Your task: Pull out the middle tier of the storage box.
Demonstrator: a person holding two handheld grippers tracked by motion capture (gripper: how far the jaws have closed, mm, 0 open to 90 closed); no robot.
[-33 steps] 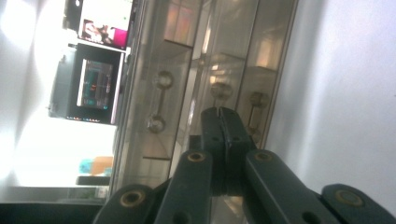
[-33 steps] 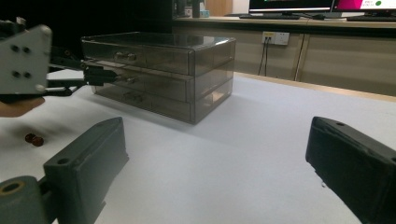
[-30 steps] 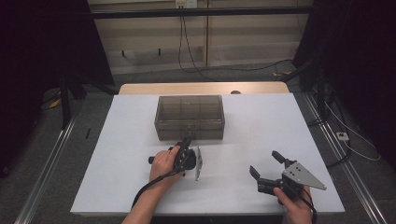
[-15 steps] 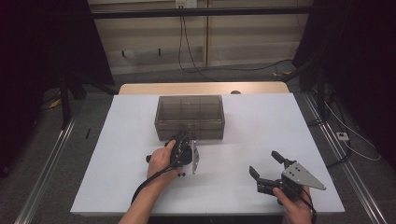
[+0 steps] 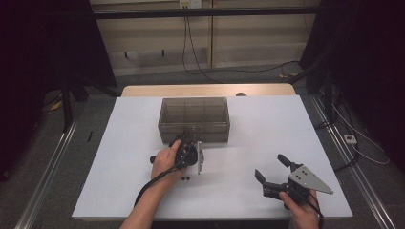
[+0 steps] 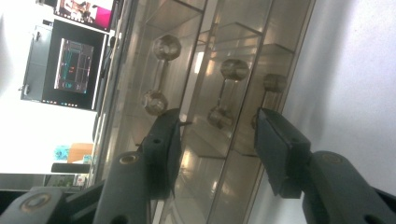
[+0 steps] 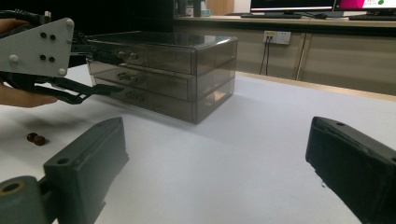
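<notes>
The drawer box (image 5: 194,119) sits in the middle of the high view, on the white table (image 5: 119,157), and the left gripper (image 5: 190,143) is right up against its front face. Its jaws have just been opening, and in the left gripper view they stand apart on either side of a drawer handle (image 6: 223,93) without pressing on it, so nothing is gripped. My guess is the handle is the next grab: I'd centre the jaws on the bar between its two knobs, close firmly, then pull straight out so the light box doesn't skid. The right gripper (image 5: 274,175) rests at the lower right, jaws wide apart and empty; it might be worth bracing the box with it. The right gripper view shows three stacked drawers from the side, plus two small dark beads (image 7: 35,138) at mid-left on the table.
</notes>
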